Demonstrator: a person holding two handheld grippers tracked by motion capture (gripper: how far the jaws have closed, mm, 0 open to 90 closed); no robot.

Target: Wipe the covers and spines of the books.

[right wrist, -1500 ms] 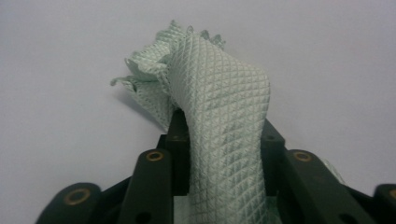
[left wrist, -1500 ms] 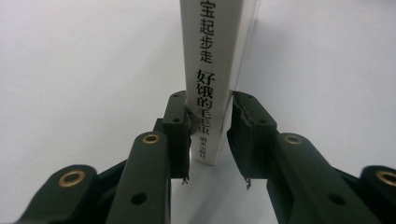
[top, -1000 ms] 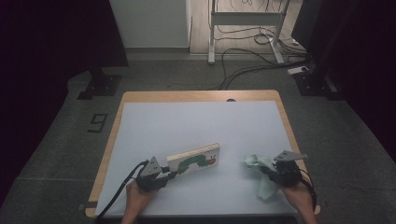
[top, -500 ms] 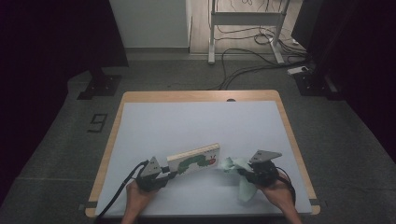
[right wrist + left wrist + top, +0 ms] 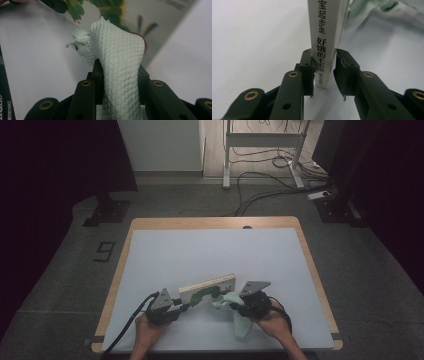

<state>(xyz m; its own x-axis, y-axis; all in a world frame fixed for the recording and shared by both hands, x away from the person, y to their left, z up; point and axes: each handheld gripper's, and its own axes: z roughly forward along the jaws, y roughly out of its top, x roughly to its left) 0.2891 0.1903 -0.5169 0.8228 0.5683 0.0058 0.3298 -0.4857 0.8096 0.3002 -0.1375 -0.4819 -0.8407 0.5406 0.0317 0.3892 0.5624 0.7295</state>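
A children's board book (image 5: 207,289) stands on its edge near the front of the white table top (image 5: 210,250), its cover showing a green caterpillar picture (image 5: 110,7). My left gripper (image 5: 184,307) is shut on the lower end of the book's white spine (image 5: 323,50), which bears black Chinese characters. My right gripper (image 5: 235,307) is shut on a pale green waffle-weave cloth (image 5: 239,319). The cloth (image 5: 117,57) rises between the jaws, and its bunched top lies against the book's cover. More of the cloth (image 5: 372,7) shows beyond the book in the left gripper view.
The white top lies on a wooden table with a bare rim (image 5: 210,222). Beyond it on the grey floor are a metal desk frame (image 5: 262,150), loose cables (image 5: 270,190) and a dark stand base (image 5: 105,212). Both forearms enter at the front edge.
My right gripper has carried the cloth leftward from the table's right side up to the book's cover. The left gripper and the book have stayed put.
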